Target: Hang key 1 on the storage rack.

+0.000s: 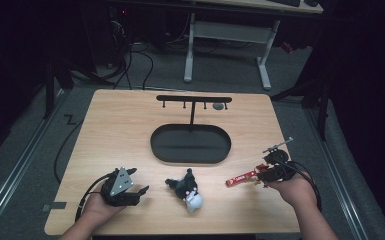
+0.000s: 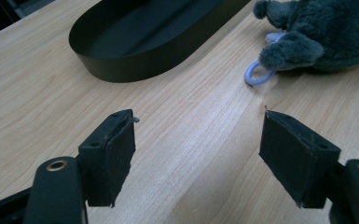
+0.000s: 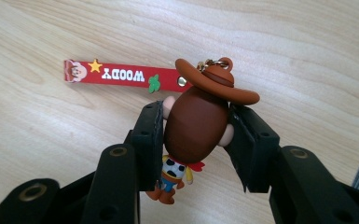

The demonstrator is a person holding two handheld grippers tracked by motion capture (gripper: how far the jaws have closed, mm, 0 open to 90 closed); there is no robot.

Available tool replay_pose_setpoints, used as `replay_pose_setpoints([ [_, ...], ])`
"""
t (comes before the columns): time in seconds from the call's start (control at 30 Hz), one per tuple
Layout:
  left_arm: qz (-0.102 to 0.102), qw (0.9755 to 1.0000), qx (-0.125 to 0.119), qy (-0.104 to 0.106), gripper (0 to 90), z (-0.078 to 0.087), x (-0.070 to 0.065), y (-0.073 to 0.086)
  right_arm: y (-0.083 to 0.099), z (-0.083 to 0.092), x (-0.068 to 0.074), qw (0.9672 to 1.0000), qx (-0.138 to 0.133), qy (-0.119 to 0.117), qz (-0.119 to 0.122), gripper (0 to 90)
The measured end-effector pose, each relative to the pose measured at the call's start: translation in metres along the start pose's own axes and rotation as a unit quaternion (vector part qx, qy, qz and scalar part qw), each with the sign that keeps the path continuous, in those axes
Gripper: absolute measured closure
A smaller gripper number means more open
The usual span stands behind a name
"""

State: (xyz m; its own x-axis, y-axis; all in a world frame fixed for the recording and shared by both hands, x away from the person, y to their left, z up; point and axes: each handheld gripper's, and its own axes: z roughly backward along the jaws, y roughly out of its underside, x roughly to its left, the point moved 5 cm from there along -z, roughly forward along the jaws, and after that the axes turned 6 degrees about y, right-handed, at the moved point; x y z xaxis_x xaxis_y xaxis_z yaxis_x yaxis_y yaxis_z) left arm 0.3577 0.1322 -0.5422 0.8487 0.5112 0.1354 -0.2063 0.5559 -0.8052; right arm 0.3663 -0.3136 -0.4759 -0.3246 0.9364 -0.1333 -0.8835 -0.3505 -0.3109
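Gripping the keychain (image 3: 196, 123) by its hard, smooth head, the right gripper's (image 3: 196, 135) fingers hold it above the tabletop (image 3: 284, 42), red strap (image 3: 121, 74) trailing beyond; light, probably slippery. Left gripper (image 2: 198, 149) gapes empty.

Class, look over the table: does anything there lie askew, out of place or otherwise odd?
Only small things. The dark grey plush toy lies tipped on its side on the wooden table. The black T-shaped hanging stand carries no keychains; the brown-hatted cowboy keychain is clamped in the right gripper.

Black gripper (image 2: 198, 158) – square pads, brass screws.
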Motion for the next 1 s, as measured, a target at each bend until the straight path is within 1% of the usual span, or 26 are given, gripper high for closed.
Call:
replay_pose_setpoints([
  [0.23,0.005,1.0,-0.002,-0.007,27.0,0.006,0.001,0.003,-0.007,0.021,0.001,0.9999,-0.016,0.004,0.004,57.8],
  [0.4,0.005,1.0,-0.001,-0.008,27.0,0.005,0.001,0.003,-0.012,0.035,0.003,0.9997,-0.024,0.003,0.004,57.8],
  [0.5,0.003,1.0,0.001,-0.006,27.0,0.005,0.001,0.003,-0.016,0.044,0.005,0.9995,-0.028,0.002,0.011,57.8],
  [0.57,0.001,1.0,0.002,-0.004,27.0,0.004,0.001,0.003,-0.017,0.047,0.006,0.9996,-0.028,0.001,0.009,57.8],
  [0.73,-0.001,1.0,0.001,-0.002,27.0,0.003,0.0,0.001,-0.022,0.057,0.01,0.9995,-0.028,-0.007,0.012,57.8],
  [0.87,-0.003,1.0,0.0,0.0,27.0,0.002,0.0,0.0,-0.027,0.065,0.013,0.9995,-0.027,-0.004,0.014,57.8],
  [1.0,-0.002,1.0,-0.002,0.0,27.0,0.002,0.0,0.0,-0.033,0.073,0.015,0.9994,-0.03,-0.006,0.017,57.8],
])
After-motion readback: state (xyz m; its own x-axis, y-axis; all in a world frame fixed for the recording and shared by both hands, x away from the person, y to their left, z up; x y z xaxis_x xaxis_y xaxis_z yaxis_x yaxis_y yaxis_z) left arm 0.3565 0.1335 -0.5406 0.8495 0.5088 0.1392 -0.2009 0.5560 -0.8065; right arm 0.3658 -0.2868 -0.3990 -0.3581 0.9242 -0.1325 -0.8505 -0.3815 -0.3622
